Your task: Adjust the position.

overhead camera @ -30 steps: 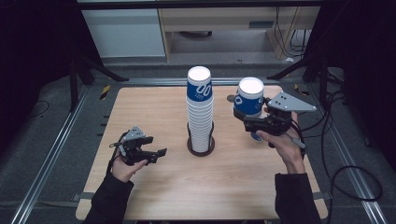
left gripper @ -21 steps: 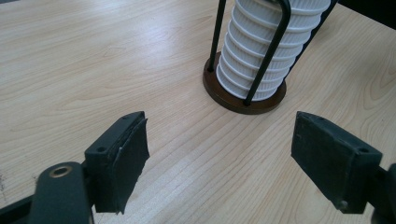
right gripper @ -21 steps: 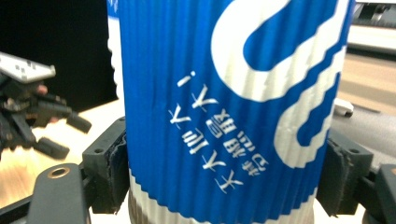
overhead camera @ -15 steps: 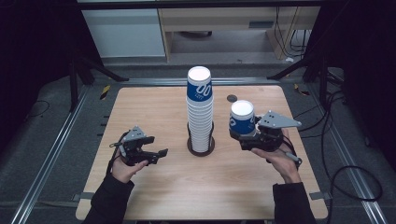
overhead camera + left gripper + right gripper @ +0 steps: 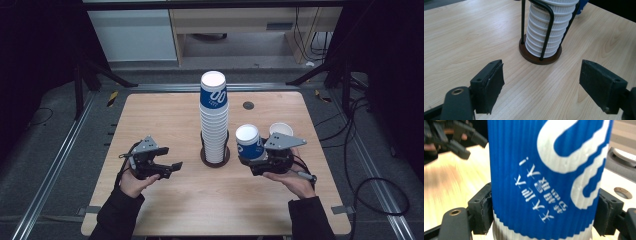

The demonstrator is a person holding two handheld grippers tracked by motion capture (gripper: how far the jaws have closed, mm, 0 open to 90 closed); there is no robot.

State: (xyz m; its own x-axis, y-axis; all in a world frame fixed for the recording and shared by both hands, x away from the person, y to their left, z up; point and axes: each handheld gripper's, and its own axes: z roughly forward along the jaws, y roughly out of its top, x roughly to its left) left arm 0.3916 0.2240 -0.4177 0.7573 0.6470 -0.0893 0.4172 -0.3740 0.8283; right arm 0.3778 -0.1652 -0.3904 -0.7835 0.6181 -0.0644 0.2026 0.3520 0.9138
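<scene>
Inside wire holder [image 5: 215, 156] — stacked cups [image 5: 214, 120]

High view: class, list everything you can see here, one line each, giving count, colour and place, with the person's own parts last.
table: one, light wood, centre.
cup stack: one, white with blue top cup, upside down in the holder.
holder: one, dark base with black wire, table middle.
held cup: one, blue and white, upside down in the right gripper.
loose cup: one, white, behind the right gripper.
left gripper: one, black, open, empty.
right gripper: one, black, shut on the held cup.
</scene>
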